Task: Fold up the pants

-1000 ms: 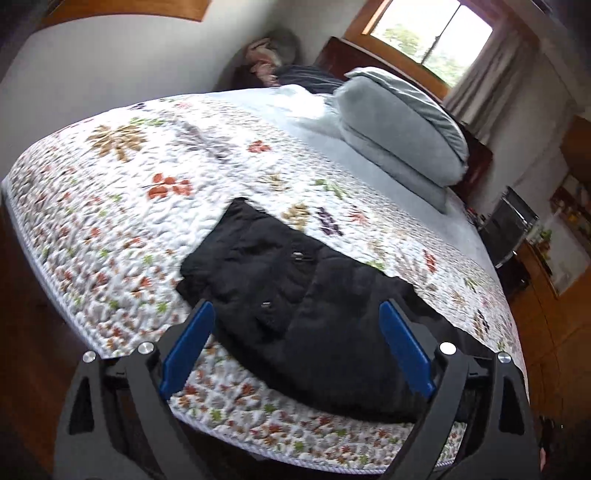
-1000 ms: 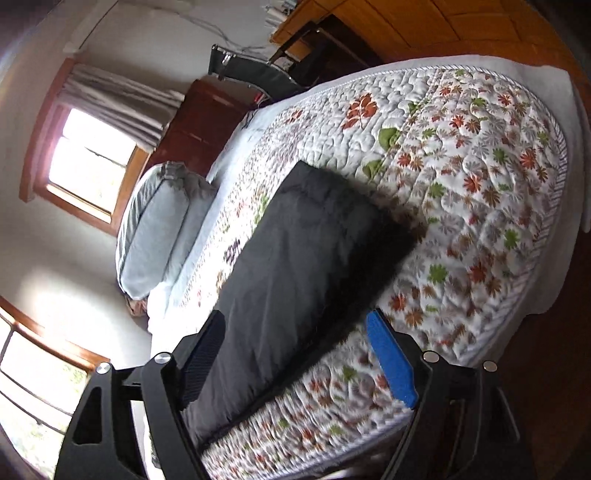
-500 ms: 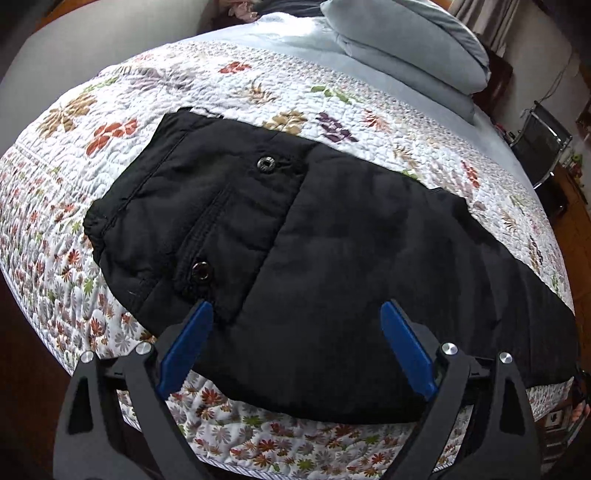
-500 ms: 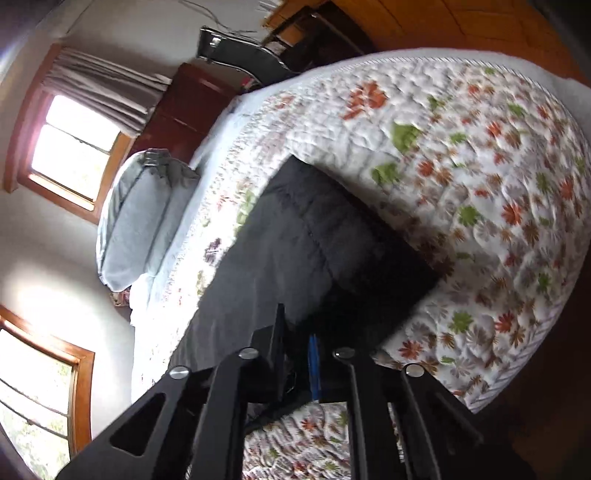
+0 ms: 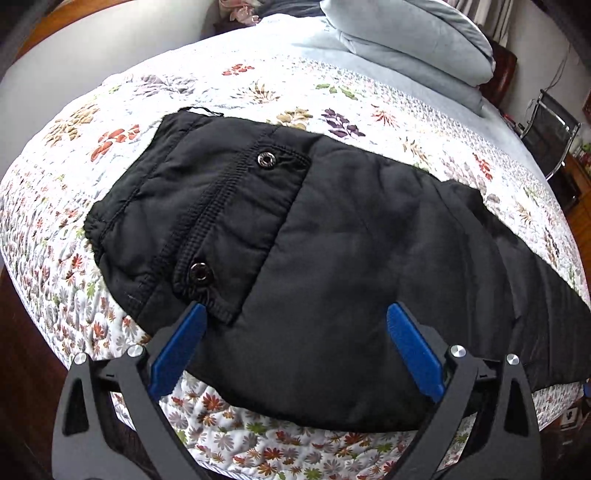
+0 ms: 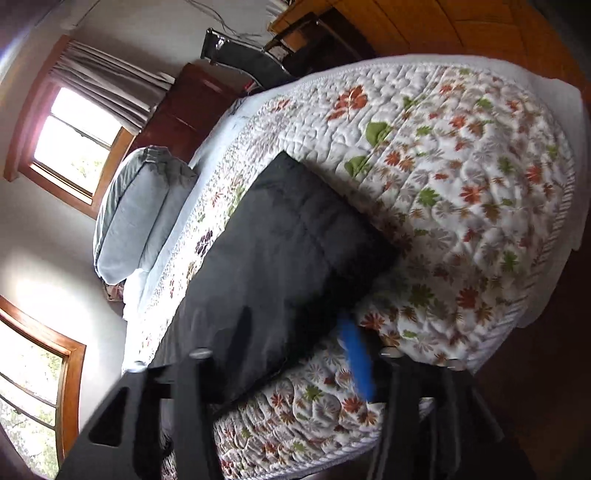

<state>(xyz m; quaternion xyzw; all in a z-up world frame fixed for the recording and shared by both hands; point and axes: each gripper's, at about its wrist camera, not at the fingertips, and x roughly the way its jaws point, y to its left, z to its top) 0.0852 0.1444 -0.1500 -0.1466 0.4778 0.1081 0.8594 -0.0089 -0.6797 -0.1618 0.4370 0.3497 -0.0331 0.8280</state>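
Pants [image 5: 332, 240] lay flat on the bed [image 5: 258, 85] as the left claw [image 5: 295, 332], lowered and opening wide, and the reopening right claw [image 6: 295, 343] readied for folding, both empty.

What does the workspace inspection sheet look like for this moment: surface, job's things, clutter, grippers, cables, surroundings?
Surface: floral quilt covering the bed.
Job's things: black pants lying flat, lengthwise along the near edge, two snap buttons showing.
Clutter: nothing seen on the quilt besides the pants.
Grippers: left gripper jaws opening, wide above the pants, nothing pressed; right gripper jaws opening over the pants' leg end, blurred.
Cables: wires on the wall beyond the bed.
Surroundings: grey pillows, windows, metal-framed chair, wooden floor.
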